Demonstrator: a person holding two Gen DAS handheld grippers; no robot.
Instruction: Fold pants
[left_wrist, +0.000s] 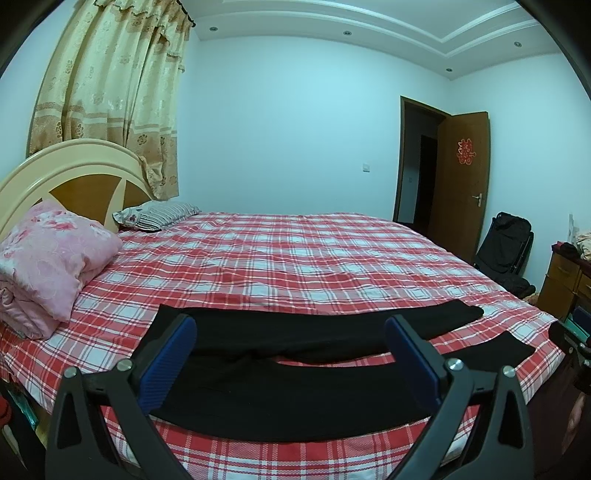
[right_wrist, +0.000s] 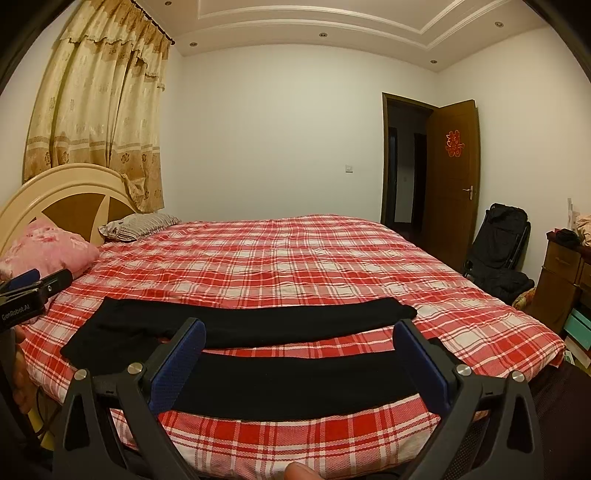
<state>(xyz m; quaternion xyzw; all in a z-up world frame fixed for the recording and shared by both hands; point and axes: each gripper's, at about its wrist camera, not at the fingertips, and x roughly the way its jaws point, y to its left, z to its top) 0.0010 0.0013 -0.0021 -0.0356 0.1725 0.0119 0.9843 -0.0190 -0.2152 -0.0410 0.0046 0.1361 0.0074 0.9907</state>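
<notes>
Black pants (left_wrist: 295, 384) lie spread flat near the front edge of the plaid bed (left_wrist: 295, 258), legs apart. Both the left hand-held gripper (left_wrist: 290, 363) and right hand-held gripper (right_wrist: 301, 363) hover wide open, holding nothing. Only the right view shows a fingertip (right_wrist: 301, 472). A pink quilt (left_wrist: 48, 266) sits left.

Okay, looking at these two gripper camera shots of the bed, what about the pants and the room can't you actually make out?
- Pants: in the left wrist view, the left gripper fingers cover parts of the near leg; black cloth hides seams.
- Pants waistband: right wrist view, detail too dark to read.
- Left gripper: cut off by the frame's left edge.
- Doorway: the space beyond is dark.
- Dresser: cut off at the right edge.
</notes>
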